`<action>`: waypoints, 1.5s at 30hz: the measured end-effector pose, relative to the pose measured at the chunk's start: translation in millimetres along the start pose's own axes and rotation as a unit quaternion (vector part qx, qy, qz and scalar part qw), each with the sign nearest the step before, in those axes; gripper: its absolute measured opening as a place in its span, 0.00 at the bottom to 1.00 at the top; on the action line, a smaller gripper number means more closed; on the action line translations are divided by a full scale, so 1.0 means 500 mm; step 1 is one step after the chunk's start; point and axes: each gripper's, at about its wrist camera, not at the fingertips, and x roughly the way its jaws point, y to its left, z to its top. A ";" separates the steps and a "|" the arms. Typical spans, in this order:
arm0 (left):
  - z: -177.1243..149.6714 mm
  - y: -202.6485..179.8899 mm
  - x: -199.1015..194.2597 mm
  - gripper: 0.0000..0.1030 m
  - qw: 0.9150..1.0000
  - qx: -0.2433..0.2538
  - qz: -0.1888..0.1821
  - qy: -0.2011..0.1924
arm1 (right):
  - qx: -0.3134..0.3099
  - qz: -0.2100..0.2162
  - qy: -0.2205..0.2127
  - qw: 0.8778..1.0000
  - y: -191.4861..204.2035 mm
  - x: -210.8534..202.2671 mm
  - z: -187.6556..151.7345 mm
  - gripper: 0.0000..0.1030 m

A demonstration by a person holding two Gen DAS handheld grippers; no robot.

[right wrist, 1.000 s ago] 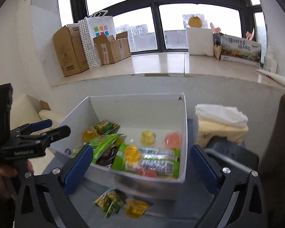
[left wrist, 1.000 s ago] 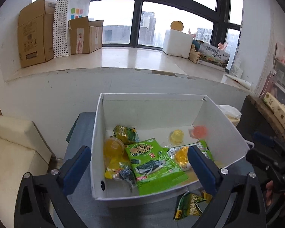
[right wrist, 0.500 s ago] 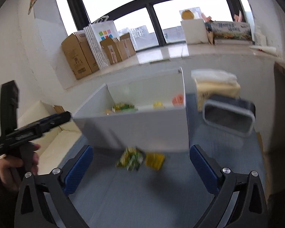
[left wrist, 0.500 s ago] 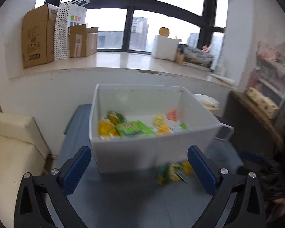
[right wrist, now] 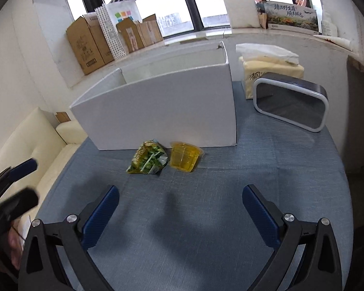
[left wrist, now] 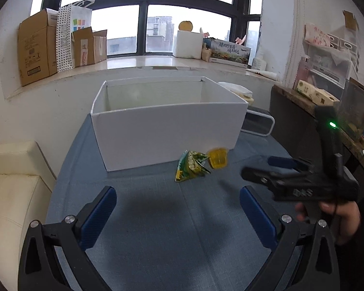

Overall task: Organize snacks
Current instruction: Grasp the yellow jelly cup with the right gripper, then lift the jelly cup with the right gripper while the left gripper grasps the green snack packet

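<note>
A white open box [left wrist: 167, 131] [right wrist: 157, 111] stands on the blue-grey table; its contents are hidden behind its near wall. A green snack packet [left wrist: 191, 166] [right wrist: 148, 158] and a yellow jelly cup [left wrist: 218, 158] [right wrist: 184, 156] lie side by side on the table just in front of the box. My left gripper [left wrist: 177, 211] is open and empty, well short of them. My right gripper [right wrist: 179, 208] is open and empty, also short of them; it shows at the right in the left wrist view [left wrist: 281, 172].
A dark grey-rimmed container [right wrist: 291, 101] lies on its side to the right of the box, a tissue pack [right wrist: 271, 72] behind it. A cream sofa [left wrist: 14, 189] is left of the table. Cardboard boxes [left wrist: 36, 48] line the window sill.
Both grippers have pulled back and down from above the box. The snacks inside it have dropped out of sight, and the packet and jelly cup now lie ahead on the table.
</note>
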 end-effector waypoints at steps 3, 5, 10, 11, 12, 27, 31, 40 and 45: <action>-0.004 0.007 0.003 1.00 1.000 -0.009 0.000 0.007 | 0.001 0.004 0.006 1.000 -0.002 0.026 0.015 1.00; -0.009 0.010 0.002 1.00 1.000 -0.012 0.002 0.009 | 0.003 0.006 0.013 1.000 -0.003 0.048 0.024 1.00; -0.022 0.018 0.001 1.00 1.000 -0.015 0.007 0.013 | 0.004 -0.005 0.031 1.000 -0.006 0.098 0.049 1.00; -0.025 0.020 0.002 1.00 1.000 -0.016 0.006 0.015 | 0.002 -0.010 0.034 0.999 -0.006 0.107 0.053 1.00; -0.027 0.022 0.004 1.00 1.000 -0.018 0.006 0.017 | -0.002 -0.020 0.032 0.999 -0.005 0.115 0.058 1.00; -0.030 0.031 0.023 1.00 0.999 -0.027 0.010 0.029 | -0.045 -0.045 0.055 0.996 0.009 0.167 0.050 0.48; -0.030 0.033 0.028 1.00 0.999 -0.028 0.013 0.032 | -0.038 -0.039 0.051 0.997 0.005 0.157 0.042 0.48; -0.018 0.017 0.065 1.00 0.999 -0.020 0.012 0.042 | -0.018 -0.013 0.020 1.000 -0.016 0.057 0.015 0.48; 0.001 -0.006 0.114 1.00 0.999 -0.011 0.012 0.052 | -0.002 0.002 -0.001 1.000 -0.035 -0.011 0.009 0.48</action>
